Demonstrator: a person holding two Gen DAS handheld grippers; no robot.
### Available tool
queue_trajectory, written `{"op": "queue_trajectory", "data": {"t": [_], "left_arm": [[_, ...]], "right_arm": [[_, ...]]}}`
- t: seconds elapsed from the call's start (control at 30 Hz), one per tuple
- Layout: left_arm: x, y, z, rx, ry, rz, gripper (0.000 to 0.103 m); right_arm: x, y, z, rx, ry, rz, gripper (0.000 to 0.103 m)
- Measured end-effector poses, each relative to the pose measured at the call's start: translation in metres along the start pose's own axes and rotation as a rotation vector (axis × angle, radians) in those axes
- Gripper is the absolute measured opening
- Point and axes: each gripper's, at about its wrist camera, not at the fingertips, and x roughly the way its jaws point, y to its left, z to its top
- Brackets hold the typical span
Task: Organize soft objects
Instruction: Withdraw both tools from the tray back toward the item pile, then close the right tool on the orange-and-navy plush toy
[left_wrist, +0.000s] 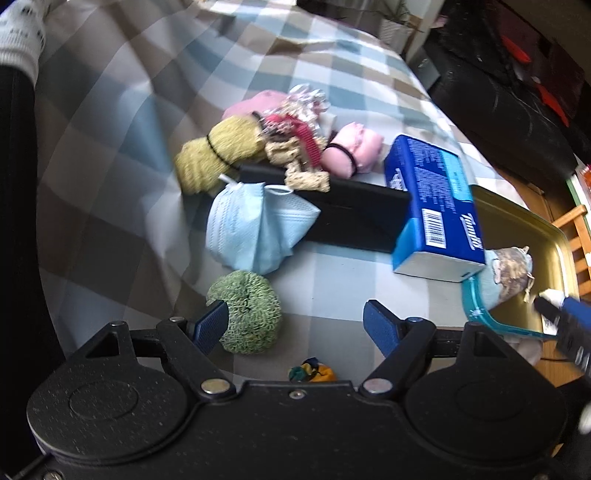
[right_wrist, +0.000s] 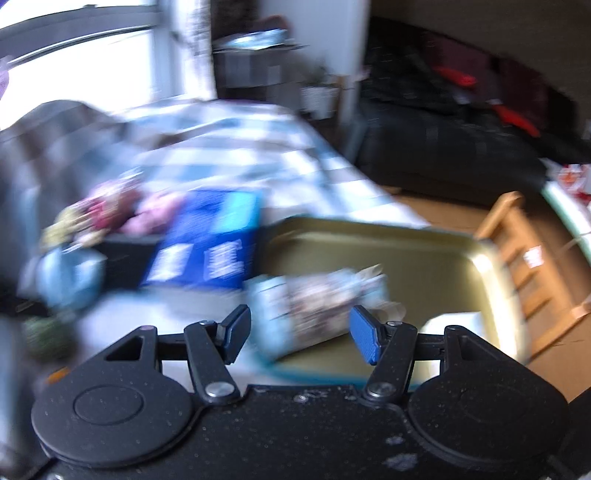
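My left gripper (left_wrist: 295, 325) is open and empty above the checked bedcover; its left pad touches or overlaps a green knitted ball (left_wrist: 245, 312). Beyond lie a blue face mask (left_wrist: 251, 229), a yellow-green roll (left_wrist: 218, 151), a pink roll (left_wrist: 351, 147), a tangle of knitted bits (left_wrist: 295, 129) and a blue tissue pack (left_wrist: 432, 206). A patterned soft pouch (left_wrist: 506, 273) lies on the gold tray (left_wrist: 546, 229). My right gripper (right_wrist: 301, 336) is open, with the blurred pouch (right_wrist: 317, 299) just beyond its pads, over the tray (right_wrist: 424, 258).
A black box (left_wrist: 351, 218) holds the pile's edge on the bed. A small yellow-and-green object (left_wrist: 312, 371) lies just under the left gripper. A dark sofa (right_wrist: 443, 147) and a wooden chair (right_wrist: 524, 251) stand to the right. The right wrist view is motion-blurred.
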Motion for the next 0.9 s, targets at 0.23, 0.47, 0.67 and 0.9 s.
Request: {"op": "queue_trajectory", "data": {"t": [0.23, 0.47, 0.67, 0.9], "left_arm": [[0.006, 0.0, -0.002, 0.008, 0.013, 0.0, 0.076], [0.014, 0.006, 0.001, -0.035, 0.032, 0.022, 0.076], [0.033, 0.002, 0.003, -0.04, 0.076, 0.089, 0.078], [0.034, 0.005, 0.003, -0.063, 0.06, 0.115, 0.08]], "right_arm": [[-0.009, 0.076, -0.031, -0.141, 0.07, 0.188, 0.062], [-0.008, 0.123, -0.055, -0.265, 0.128, 0.277, 0.064], [0.003, 0.138, -0.065, -0.298, 0.198, 0.314, 0.064], [0.008, 0.153, -0.078, -0.36, 0.211, 0.289, 0.064]]}}
